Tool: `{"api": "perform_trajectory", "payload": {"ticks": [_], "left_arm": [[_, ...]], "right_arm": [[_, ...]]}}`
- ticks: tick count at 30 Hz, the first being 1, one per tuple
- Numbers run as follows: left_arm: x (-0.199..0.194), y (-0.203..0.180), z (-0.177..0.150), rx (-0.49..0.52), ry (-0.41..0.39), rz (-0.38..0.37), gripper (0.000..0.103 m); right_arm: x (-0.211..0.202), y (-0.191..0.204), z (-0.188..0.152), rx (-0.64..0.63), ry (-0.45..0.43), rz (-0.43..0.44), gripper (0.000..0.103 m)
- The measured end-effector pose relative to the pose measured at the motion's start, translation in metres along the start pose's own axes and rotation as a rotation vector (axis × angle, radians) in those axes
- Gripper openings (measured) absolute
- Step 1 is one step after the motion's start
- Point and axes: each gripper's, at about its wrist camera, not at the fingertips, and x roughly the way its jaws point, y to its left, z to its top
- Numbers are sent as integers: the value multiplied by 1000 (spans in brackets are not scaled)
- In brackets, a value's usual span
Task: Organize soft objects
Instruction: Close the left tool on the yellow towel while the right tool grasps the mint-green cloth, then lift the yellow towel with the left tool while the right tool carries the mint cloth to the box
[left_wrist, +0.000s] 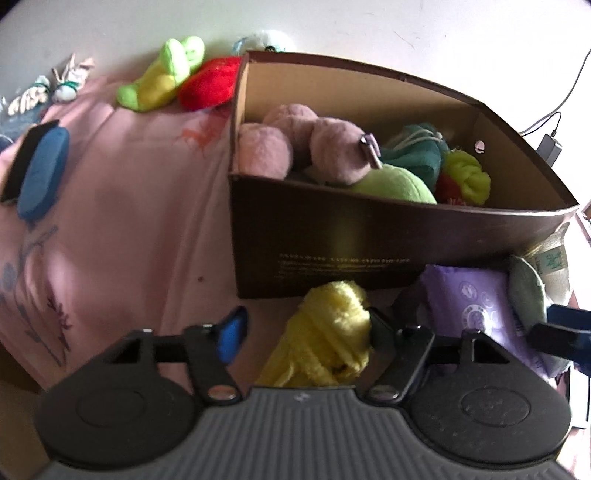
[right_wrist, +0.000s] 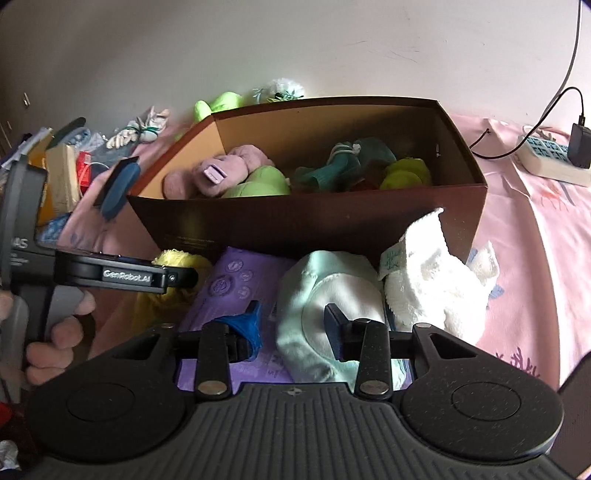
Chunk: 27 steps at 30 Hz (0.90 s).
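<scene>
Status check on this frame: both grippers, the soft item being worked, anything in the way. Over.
Left gripper open around yellow knitted bundle, not clamped. Right gripper open over pale mint folded cloth. Brown cardboard box directly behind, already part-filled. Over.

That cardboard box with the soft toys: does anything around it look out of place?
Yes. The box holds plush toys, yet several soft things lie outside it: a yellow towel, a mint cloth and a white towel against its front wall, green and red toys behind.
</scene>
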Motion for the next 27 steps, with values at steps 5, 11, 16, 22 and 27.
{"api": "perform_trajectory", "payload": {"ticks": [5, 11, 16, 22, 27], "left_arm": [[3, -8, 1, 22, 4, -33, 53], [5, -14, 1, 12, 5, -63, 36], [-1, -12, -1, -6, -7, -67, 29], [-19, -12, -5, 2, -45, -45, 29], [-35, -14, -9, 14, -73, -33, 29]], "right_arm": [[11, -12, 0, 52, 12, -28, 21], [19, -34, -4, 200, 9, 38, 23], [12, -49, -9, 295, -20, 75, 9], [1, -48, -8, 279, -60, 75, 0], [-10, -46, -7, 262, -91, 88, 0]]}}
